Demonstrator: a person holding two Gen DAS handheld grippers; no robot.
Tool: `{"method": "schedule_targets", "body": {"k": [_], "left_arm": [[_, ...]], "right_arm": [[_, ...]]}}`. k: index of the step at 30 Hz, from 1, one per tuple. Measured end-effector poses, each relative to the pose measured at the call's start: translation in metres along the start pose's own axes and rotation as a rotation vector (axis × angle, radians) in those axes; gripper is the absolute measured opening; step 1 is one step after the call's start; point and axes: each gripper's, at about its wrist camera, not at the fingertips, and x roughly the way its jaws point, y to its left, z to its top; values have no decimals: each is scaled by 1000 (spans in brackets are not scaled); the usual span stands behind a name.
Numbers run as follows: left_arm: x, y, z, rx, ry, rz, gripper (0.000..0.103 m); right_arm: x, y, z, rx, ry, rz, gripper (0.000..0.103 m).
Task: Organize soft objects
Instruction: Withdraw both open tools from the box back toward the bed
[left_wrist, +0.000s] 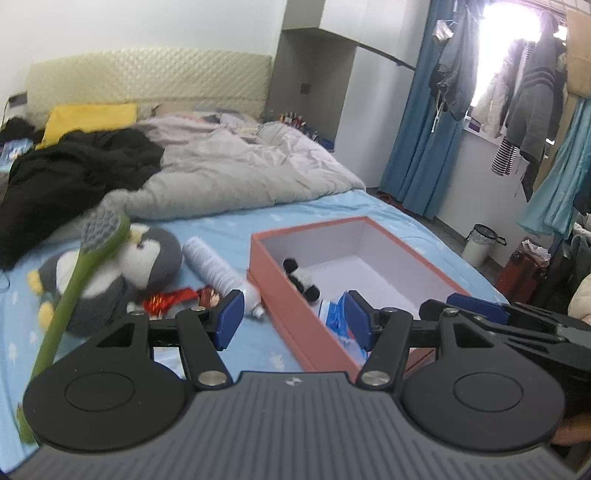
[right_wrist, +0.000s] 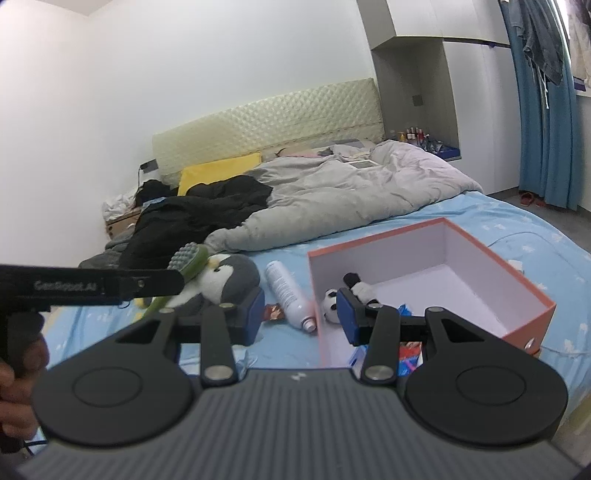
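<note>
A salmon box (left_wrist: 295, 325) (right_wrist: 517, 291) with a white inside lies open on the blue bed sheet. In it are a black-and-white panda plush (left_wrist: 303, 280) (right_wrist: 330, 302) and a blue packet (left_wrist: 334, 314). Left of the box are a white spray can (left_wrist: 210, 266) (right_wrist: 288, 291), a red wrapper (left_wrist: 173, 299) and a grey penguin plush (left_wrist: 144, 258) (right_wrist: 232, 277). A green brush (left_wrist: 85, 269) (right_wrist: 188, 258) leans over the penguin. My left gripper (left_wrist: 293, 319) hangs open and empty over the box's near left wall. My right gripper (right_wrist: 301, 317) is open and empty above the can and the box's left wall.
A grey duvet (left_wrist: 240, 166), black clothes (left_wrist: 74, 173) and a yellow pillow (left_wrist: 88, 118) cover the far half of the bed. Blue curtains (left_wrist: 417, 140), hanging clothes (left_wrist: 528, 110) and a white bin (left_wrist: 480, 245) stand to the right. A hand (right_wrist: 14, 387) holds the left gripper's handle.
</note>
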Motion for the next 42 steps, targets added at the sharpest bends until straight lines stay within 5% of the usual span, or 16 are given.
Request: {"method": "schedule_targets", "body": {"k": [18, 42], "left_arm": [[-12, 49, -94, -84, 133, 80, 66], [85, 139, -119, -143, 221, 173, 76]], "right_arm": [[0, 40, -67, -41, 173, 31, 46], [121, 69, -80, -81, 289, 90, 46]]}}
